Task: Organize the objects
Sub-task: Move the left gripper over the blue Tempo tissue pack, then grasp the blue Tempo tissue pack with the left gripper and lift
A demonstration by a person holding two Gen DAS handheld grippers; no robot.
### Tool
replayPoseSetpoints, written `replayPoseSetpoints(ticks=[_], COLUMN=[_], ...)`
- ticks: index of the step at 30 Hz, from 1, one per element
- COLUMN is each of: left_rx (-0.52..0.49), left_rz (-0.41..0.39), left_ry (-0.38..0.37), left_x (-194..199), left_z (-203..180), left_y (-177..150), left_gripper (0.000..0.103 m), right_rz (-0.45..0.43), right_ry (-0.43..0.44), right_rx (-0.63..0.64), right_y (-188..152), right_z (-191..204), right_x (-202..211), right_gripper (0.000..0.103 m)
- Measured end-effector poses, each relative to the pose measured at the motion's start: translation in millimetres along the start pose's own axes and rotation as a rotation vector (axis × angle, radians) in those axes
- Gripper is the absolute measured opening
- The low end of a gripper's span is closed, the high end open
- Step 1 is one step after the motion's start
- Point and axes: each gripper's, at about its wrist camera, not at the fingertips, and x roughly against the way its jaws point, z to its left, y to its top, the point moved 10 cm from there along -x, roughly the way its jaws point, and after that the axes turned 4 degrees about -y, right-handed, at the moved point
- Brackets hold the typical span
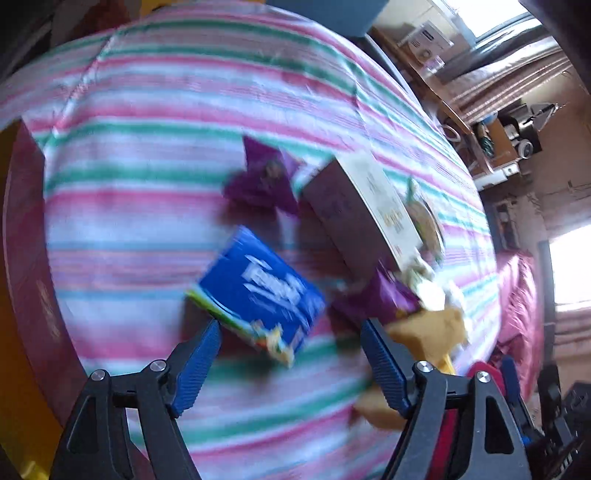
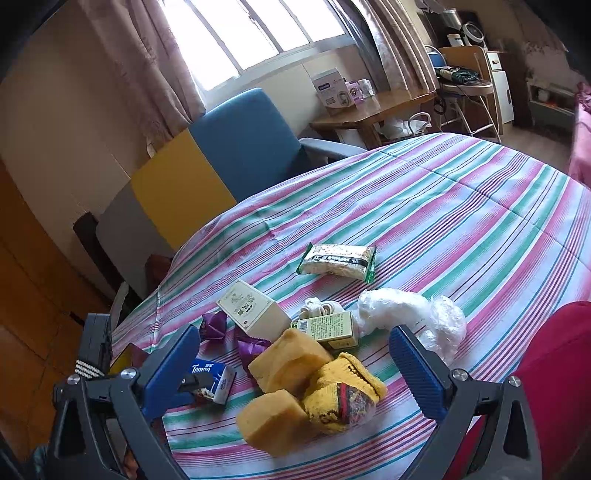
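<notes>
I log the scene as follows. Surface: a striped bedspread in pink, green and white, carrying a loose cluster of small goods. Left gripper: jaws spread wide, nothing between the pads, pointing steeply down over a blue Tempo tissue pack that lies flat on the cloth just ahead of the fingertips; that view is smeared with blur. Right gripper: jaws likewise spread, holding nothing, hanging above the pile. Items, from the right wrist view: two yellow sponges, one behind the other and touching; a yellow knitted sock bundle leaning against them on the right; a small green-labelled box just behind the sponges; a coiled white cord tucked behind that box; a cream carton standing tilted to the left of it; crumpled purple wrappers beside the carton and another under its near corner; a clump of clear plastic bags to the right; a green-edged snack packet lying apart, further back. The tissue pack appears there too, at the left edge of the pile, partly behind the left gripper's finger. Beyond the bed I see a blue chair, a wooden desk and a curtained window.
</notes>
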Motion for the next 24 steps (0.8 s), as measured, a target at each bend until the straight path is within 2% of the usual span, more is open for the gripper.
replayPoseSetpoints(ticks=[1,4,9,12,15,17,20,24], left_rx=[-0.003,-0.01,-0.079,-0.136,-0.222,-0.267,-0.272,-0.328], left_rz=[-0.003,0.004,0.019,0.012,-0.025,-0.037,-0.071,-0.129], left_ry=[0.021,0.022,0.103,0.16,0.217,0.223,0.202,0.161], left_x=[-1,-9,-20,-28,-27,-23,-11,12], left_z=[3,2,-2,3,2,3,5,-4], left_y=[8,17,17,16,12,12,7,-10], left_gripper=[0.079,0.079,0.079,0.077,0.067,0.058,0.055,0.055], right_rz=[0.001,0.007,0.013,0.02,0.025,0.033,0.039,0.059], right_ry=[0.002,0.009,0.02,0.024,0.022,0.018,0.012,0.013], right_rx=[-0.003,-0.011,-0.025,-0.029,-0.034,-0.037,-0.049,-0.076], right_y=[0,0,1,0,0,-1,-1,-2], right_z=[0,-1,-3,-4,-4,-5,-9,-13], right_x=[0,-1,-2,-3,-4,-5,-6,-9], right_gripper=[0.103,0.103,0.103,0.103,0.103,0.103,0.103,0.103])
